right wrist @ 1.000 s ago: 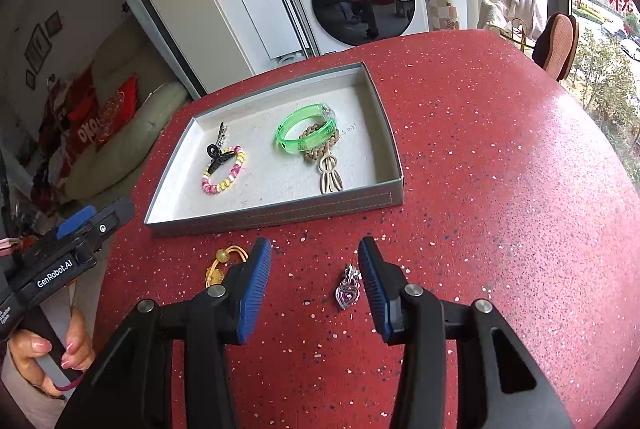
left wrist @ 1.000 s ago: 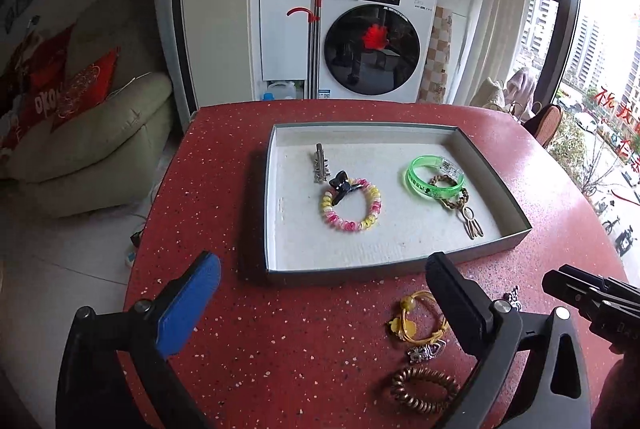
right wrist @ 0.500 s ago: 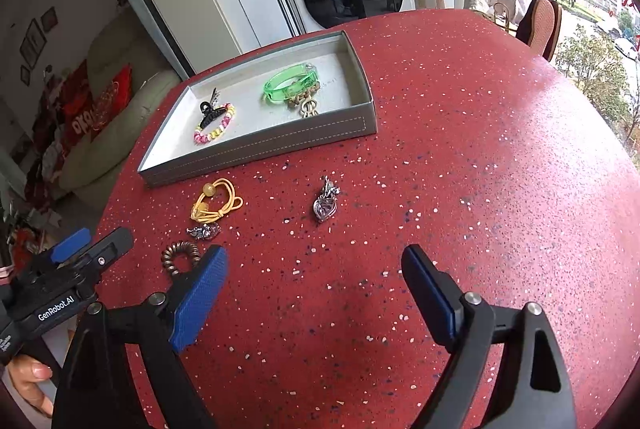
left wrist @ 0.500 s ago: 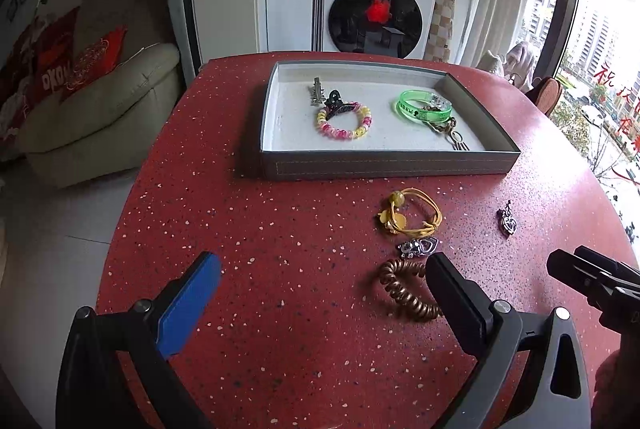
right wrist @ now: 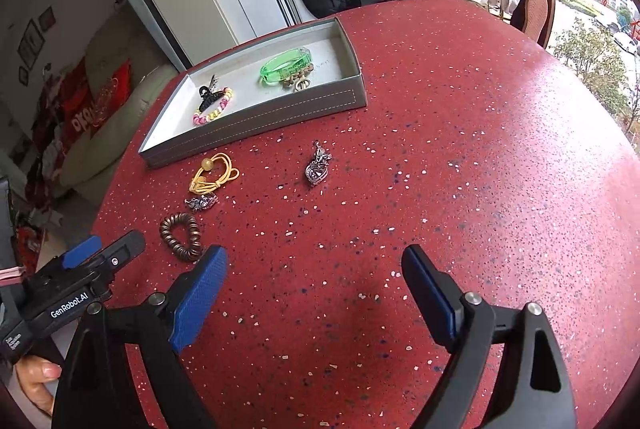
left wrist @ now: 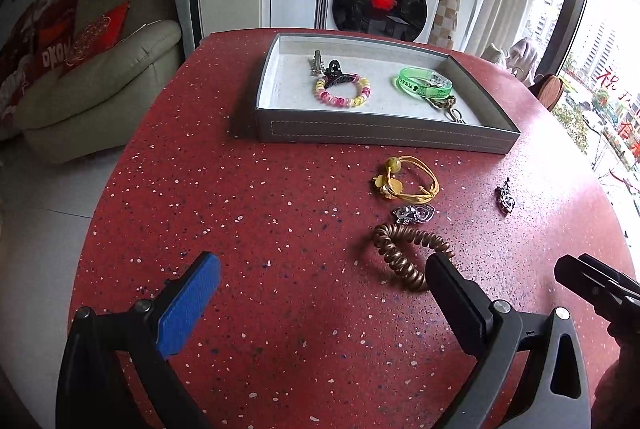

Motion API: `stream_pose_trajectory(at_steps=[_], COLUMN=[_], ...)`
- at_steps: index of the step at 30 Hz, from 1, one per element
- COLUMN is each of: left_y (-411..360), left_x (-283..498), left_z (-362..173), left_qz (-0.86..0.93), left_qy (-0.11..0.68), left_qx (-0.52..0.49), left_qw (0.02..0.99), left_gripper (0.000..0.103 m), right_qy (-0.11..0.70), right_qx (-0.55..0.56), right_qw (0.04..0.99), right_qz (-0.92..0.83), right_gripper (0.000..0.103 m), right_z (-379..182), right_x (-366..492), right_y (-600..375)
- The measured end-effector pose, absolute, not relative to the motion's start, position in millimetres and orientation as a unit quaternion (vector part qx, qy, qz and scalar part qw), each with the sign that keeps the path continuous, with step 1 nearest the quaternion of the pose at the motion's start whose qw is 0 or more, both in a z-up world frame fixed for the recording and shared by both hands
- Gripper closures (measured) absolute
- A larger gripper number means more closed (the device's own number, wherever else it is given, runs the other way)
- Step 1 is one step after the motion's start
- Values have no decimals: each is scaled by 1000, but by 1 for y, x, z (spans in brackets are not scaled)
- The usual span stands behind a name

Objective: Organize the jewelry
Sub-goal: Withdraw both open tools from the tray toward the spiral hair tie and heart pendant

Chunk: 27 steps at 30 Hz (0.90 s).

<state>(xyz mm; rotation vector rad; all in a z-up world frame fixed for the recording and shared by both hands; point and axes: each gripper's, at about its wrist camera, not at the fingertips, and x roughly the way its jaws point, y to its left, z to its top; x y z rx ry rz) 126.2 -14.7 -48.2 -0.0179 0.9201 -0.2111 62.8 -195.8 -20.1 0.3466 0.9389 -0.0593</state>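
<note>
A grey tray (left wrist: pixel 384 135) (right wrist: pixel 256 117) on the red table holds a beaded bracelet (left wrist: pixel 342 91) (right wrist: pixel 212 109), a black claw clip (left wrist: pixel 334 73), a metal clip (left wrist: pixel 316 61) and a green bangle (left wrist: pixel 426 83) (right wrist: pixel 286 67). On the table in front of the tray lie a yellow cord bracelet (left wrist: pixel 406 177) (right wrist: pixel 214 173), a small silver charm (left wrist: pixel 414 213) (right wrist: pixel 201 203), a brown spiral hair tie (left wrist: pixel 404 249) (right wrist: pixel 182 235) and a silver heart pendant (left wrist: pixel 505 198) (right wrist: pixel 317 167). My left gripper (left wrist: pixel 320 285) is open, its right finger beside the spiral tie. My right gripper (right wrist: pixel 314 277) is open and empty, short of the pendant.
The round red speckled table (right wrist: pixel 480 149) drops off at left and right. A washing machine (left wrist: pixel 380 1) stands behind it, a sofa (left wrist: pixel 100 81) to the left and a chair (right wrist: pixel 534 13) at the far right. A hand (right wrist: pixel 38 379) holds the left gripper.
Both grippers have drawn back from the tray toward the near table edge and sunk lower. The right gripper's jaws have spread from around the silver pendant to wide open.
</note>
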Motion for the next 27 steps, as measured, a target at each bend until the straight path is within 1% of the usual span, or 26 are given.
stream_pose_trajectory(at_steps=[13, 27], left_y=[-25, -31], left_x=[133, 141], left_z=[-63, -69], left_qz=[-86, -72], left_qy=[468, 470], left_qx=[-6, 4], left_qw=[880, 880], left_gripper=[0, 0], right_qy=[459, 482], right_qx=[162, 132], right_qw=[872, 865], right_qz=[-41, -43], right_gripper=[12, 12], right_z=[-24, -28], right_x=[69, 120], right_y=[-203, -201])
